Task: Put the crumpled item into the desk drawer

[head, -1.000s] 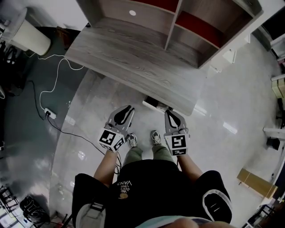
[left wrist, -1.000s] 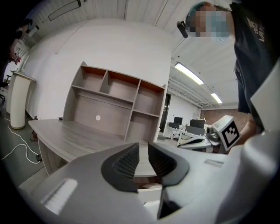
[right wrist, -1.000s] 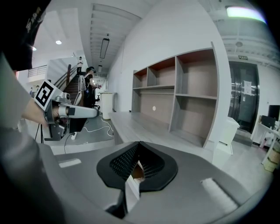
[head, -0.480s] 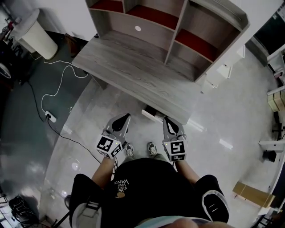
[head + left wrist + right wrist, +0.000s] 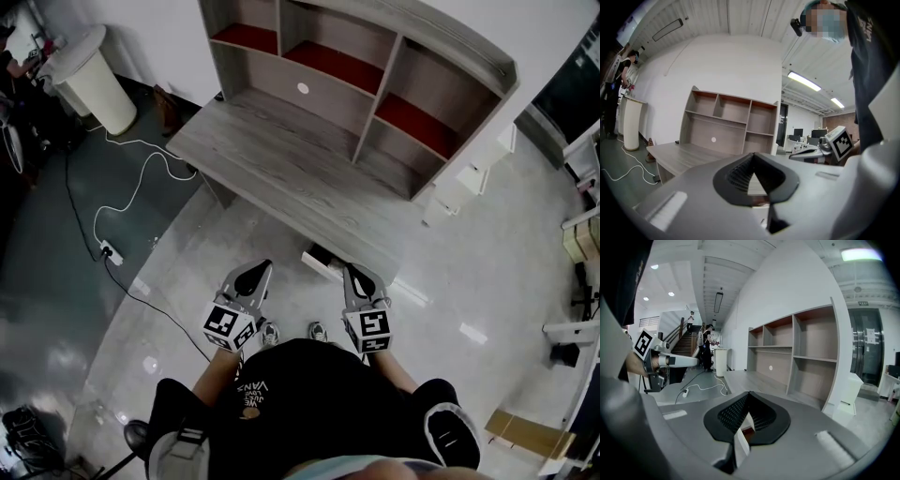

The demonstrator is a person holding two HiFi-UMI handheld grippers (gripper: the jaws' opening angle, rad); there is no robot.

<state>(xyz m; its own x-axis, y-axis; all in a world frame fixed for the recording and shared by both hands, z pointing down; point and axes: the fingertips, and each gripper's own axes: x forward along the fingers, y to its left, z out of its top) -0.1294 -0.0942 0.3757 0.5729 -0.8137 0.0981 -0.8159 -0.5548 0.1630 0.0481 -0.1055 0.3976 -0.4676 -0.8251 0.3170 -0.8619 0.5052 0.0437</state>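
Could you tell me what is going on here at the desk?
A person stands in front of the desk with a gripper in each hand. The left gripper and the right gripper are both shut and hold nothing. Under the desk's front edge a drawer looks partly open. No crumpled item shows in any view.

The desktop (image 5: 309,169) covers most of the drawer (image 5: 317,265) beneath it; from up here I cannot tell what lies inside.
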